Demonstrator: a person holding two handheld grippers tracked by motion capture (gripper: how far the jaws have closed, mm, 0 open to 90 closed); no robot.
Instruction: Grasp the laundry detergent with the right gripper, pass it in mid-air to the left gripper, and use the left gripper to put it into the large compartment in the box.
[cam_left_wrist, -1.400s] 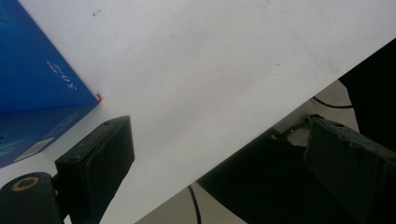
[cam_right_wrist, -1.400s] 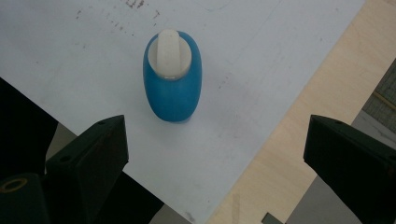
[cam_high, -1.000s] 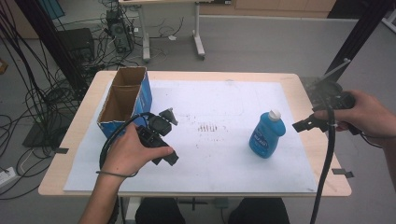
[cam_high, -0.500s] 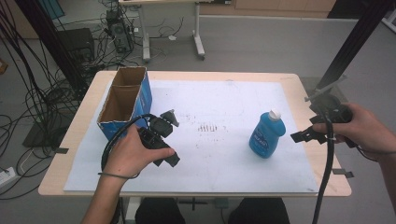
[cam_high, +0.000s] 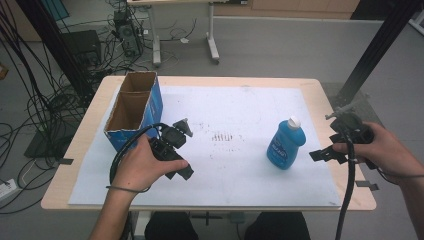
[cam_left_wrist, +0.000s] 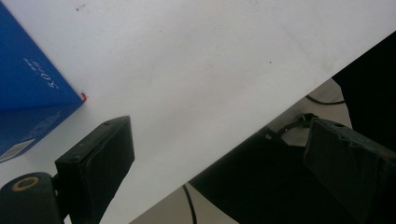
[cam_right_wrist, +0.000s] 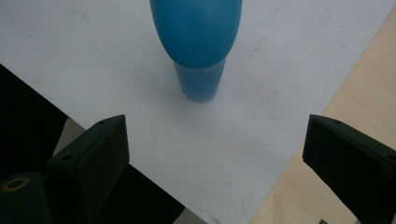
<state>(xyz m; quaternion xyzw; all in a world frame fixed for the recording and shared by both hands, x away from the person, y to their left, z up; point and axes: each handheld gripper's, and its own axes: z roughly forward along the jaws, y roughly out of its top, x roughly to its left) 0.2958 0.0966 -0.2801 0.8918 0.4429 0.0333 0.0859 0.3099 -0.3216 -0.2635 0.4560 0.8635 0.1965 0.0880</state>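
Right tool (cam_high: 325, 152) moved nearer | bottle (cam_high: 285, 144) just ahead, untouched

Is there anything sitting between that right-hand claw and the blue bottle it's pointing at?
Nothing visible does. The right gripper hangs open just right of the blue bottle, and only bare white paper lies between its jaws and the bottle in the right gripper view.

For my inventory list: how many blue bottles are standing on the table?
1. The blue bottle with a white cap stands upright on the white sheet, right of centre. The open cardboard box at the left could hide another.
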